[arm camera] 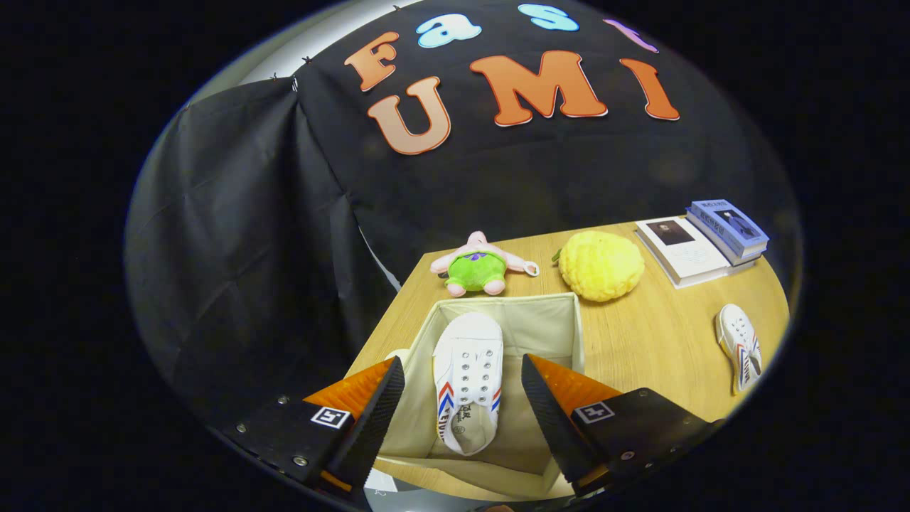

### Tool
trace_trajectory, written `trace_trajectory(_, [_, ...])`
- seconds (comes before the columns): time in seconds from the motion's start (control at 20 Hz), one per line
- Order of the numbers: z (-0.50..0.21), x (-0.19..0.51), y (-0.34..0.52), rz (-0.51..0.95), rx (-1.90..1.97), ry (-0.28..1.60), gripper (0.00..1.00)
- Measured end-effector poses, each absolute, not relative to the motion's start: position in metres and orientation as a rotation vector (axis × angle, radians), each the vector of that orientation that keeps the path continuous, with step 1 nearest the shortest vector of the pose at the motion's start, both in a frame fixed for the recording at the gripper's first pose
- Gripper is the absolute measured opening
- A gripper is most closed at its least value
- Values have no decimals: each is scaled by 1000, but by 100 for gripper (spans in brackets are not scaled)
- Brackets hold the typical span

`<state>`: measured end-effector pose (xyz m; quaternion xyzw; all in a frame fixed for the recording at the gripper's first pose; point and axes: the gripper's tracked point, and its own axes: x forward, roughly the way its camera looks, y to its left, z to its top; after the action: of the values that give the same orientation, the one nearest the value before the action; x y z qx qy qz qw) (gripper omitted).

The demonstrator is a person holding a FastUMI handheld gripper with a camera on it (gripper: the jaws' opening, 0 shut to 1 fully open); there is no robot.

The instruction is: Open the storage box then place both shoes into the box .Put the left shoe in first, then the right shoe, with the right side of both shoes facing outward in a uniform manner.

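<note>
We see the gripper (462,387) hovering over the open box (561,320), its fingers (377,405) spread wide and holding nothing. One white shoe (467,380) with red and blue stripes lies inside the box, in line between the fingers, toe pointing away from us. The second shoe (739,346) lies on its side on the bench (654,341), well apart to the right of the box. Beyond the box, near the bench's far edge, we note a pink and green plush toy (478,264) and, beside it, a bumpy yellow ball-like plush (601,265) just past the box's far right corner. Further right two books (704,245) lie stacked, the blue one on the white one. Nothing stands between the fingers and the box. The bench is light wood; black cloth walls the booth behind and to the left.
</note>
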<state>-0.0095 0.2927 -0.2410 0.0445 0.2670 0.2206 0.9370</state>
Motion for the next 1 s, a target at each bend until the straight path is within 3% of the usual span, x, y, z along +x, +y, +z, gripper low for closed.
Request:
trace_trajectory(0.35, [-222, 22, 198, 330, 119, 502, 98])
trace_trajectory(1.0, [-271, 61, -60, 29, 17, 581, 99])
